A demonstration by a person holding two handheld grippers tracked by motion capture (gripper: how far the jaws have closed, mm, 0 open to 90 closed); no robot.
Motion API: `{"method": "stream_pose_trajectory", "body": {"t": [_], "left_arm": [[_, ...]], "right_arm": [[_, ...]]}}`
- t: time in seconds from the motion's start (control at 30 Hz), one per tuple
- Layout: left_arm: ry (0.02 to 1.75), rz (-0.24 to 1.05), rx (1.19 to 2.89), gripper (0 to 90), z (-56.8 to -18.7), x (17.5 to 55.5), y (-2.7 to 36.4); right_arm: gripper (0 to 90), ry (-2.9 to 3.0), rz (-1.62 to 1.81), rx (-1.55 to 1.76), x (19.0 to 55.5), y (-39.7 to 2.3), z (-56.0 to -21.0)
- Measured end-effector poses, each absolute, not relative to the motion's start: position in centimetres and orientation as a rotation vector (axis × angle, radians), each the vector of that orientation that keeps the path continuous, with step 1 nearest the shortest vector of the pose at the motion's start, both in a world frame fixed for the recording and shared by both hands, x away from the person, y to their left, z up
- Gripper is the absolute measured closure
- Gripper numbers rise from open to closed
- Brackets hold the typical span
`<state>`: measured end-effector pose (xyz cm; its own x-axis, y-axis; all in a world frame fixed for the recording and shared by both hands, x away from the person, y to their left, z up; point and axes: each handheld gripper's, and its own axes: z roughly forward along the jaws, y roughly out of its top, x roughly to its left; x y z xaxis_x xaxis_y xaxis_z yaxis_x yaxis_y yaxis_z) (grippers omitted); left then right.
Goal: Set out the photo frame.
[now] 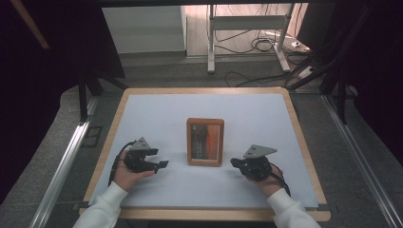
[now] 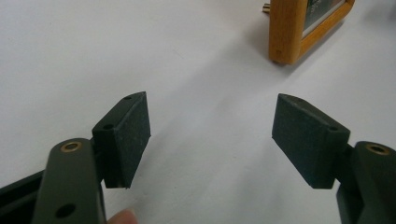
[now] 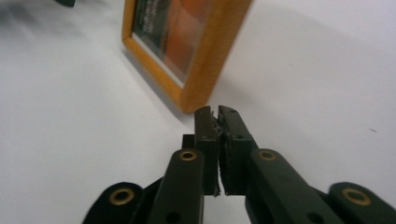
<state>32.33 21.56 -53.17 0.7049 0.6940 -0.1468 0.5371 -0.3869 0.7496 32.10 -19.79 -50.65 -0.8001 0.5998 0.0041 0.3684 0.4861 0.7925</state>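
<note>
Wooden photo frame lies flat at table centre. Your left gripper sits at its 8 o'clock, jaws wide apart, empty. Your right gripper, 4 o'clock, jaws together, tips just beside frame's corner.

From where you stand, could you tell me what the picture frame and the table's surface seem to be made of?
The picture frame looks like wood with a smooth honey-coloured finish: faint grain, rounded corners. Its front is probably glass or clear plastic, since it shows a slight sheen over the orange print. The table's surface looks like a matte white sheet or board, without glare, bordered by a pale wood-look rim.
</note>
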Motion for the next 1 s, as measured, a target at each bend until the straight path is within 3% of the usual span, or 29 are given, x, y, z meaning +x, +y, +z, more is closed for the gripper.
{"method": "stream_pose_trajectory", "body": {"t": [0.07, 0.2, 0.33, 0.57, 1.0], "left_arm": [[0.929, 0.244, 2.092, 27.6, -53.2, 32.3, 21.6], [0.937, 0.26, 2.083, 27.6, -53.2, 31.9, 21.7], [0.938, 0.273, 2.073, 27.7, -53.0, 31.6, 21.6], [0.94, 0.269, 2.082, 27.6, -53.1, 31.7, 21.5], [0.932, 0.259, 2.088, 27.6, -53.2, 31.6, 21.4]], "right_arm": [[75.9, 2.441, 1.244, 0.849, 32.0, -20.7, -50.5], [45.7, 2.38, 1.259, 0.929, 31.6, -22.4, -50.7], [34.2, 2.33, 1.237, 0.993, 31.3, -24.4, -50.6], [29.4, 2.22, 1.238, 1.121, 31.0, -27.8, -50.9], [25.2, 2.226, 1.188, 1.134, 31.1, -27.9, -51.3]]}}
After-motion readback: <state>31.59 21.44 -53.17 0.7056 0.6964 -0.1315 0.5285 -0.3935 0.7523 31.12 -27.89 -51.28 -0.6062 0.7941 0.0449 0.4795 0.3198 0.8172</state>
